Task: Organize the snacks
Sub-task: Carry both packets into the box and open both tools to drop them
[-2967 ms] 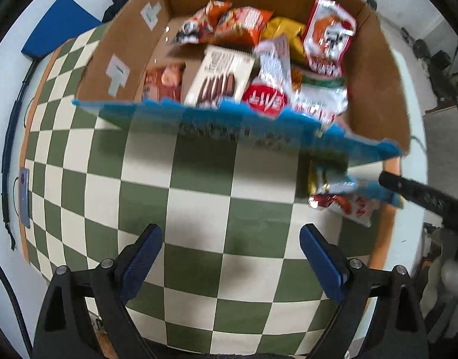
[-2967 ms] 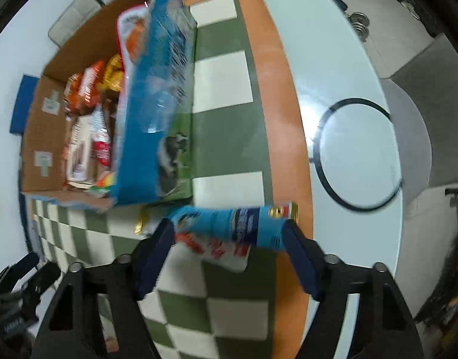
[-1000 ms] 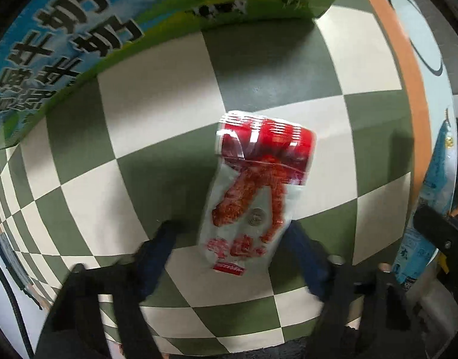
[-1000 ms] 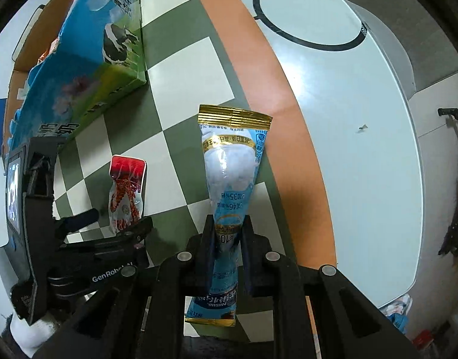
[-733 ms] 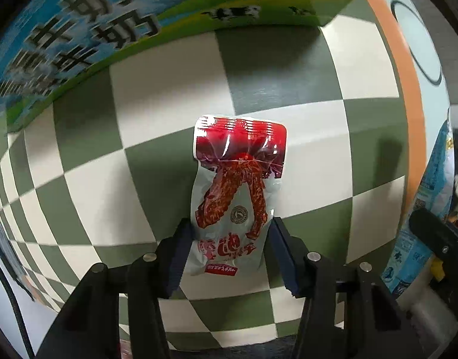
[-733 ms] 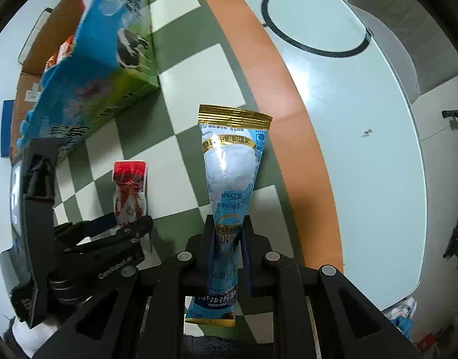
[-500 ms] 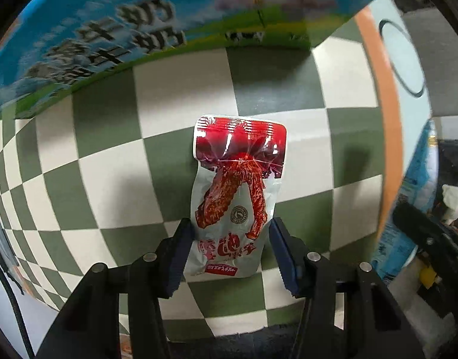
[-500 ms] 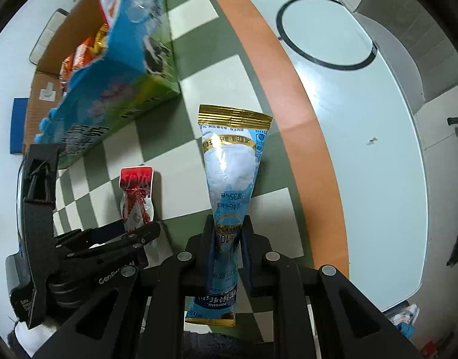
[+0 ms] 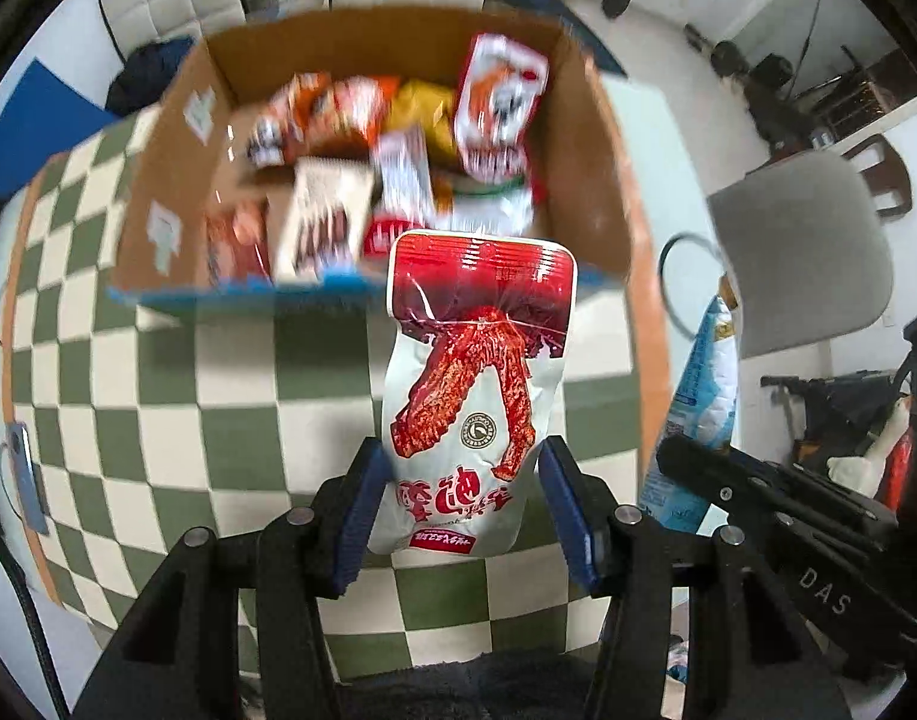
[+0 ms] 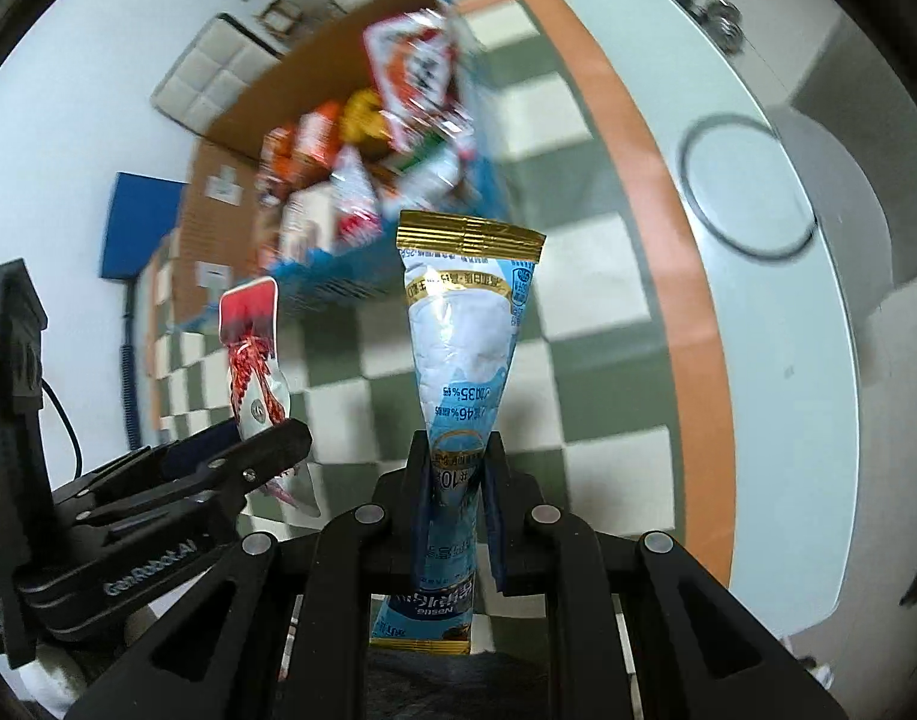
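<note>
My left gripper (image 9: pixel 458 468) is shut on a red and white chicken-wing snack pouch (image 9: pixel 476 372) and holds it above the checkered cloth, in front of the cardboard box (image 9: pixel 584 138). The box holds several snack packets (image 9: pixel 500 102). My right gripper (image 10: pixel 458 450) is shut on a blue and white cone-shaped packet with a gold top (image 10: pixel 464 330), held upright above the cloth. The left gripper and its pouch (image 10: pixel 251 354) show at the left of the right wrist view. The cone packet (image 9: pixel 701 396) shows at the right of the left wrist view.
The green and white checkered cloth (image 9: pixel 176 396) has an orange border (image 10: pixel 686 276) and lies on a white table (image 10: pixel 776 312). A grey chair (image 9: pixel 800 252) stands to the right. A blue pad (image 10: pixel 137 225) lies behind the box. A cable (image 10: pixel 128 360) runs along the left edge.
Both grippers have lifted their packets off the cloth and tilted up toward the box. The open box top has come into view in both wrist views.
</note>
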